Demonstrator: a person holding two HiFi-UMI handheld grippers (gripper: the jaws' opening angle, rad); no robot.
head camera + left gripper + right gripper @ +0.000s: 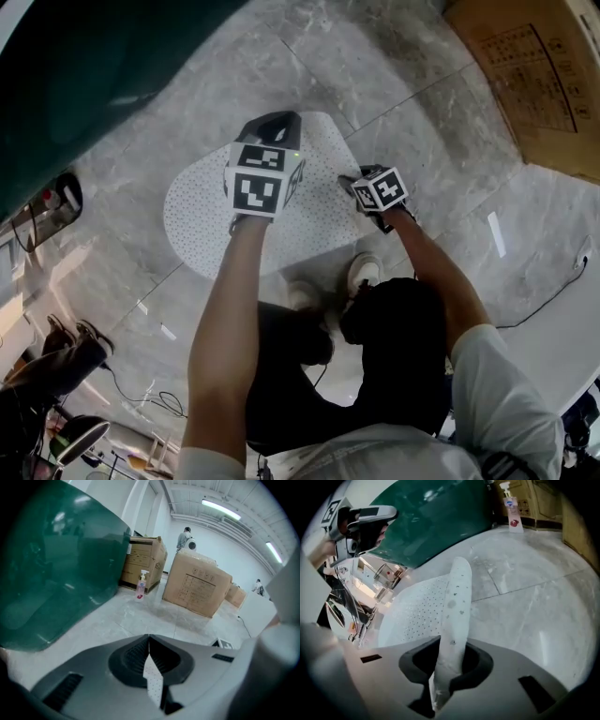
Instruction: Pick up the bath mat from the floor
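A white, oval bath mat dotted with small holes lies on the grey marble floor. My left gripper is over the mat's far part. In the left gripper view its jaws are shut on a thin strip of the mat. My right gripper is at the mat's right edge. In the right gripper view that edge stands up as a fold pinched between the jaws, with the rest of the mat spread flat to the left.
A large dark green panel curves over the floor at the upper left. Cardboard boxes stand at the upper right, with a spray bottle beside them. The person's shoe is at the mat's near edge. A black cable trails on the right.
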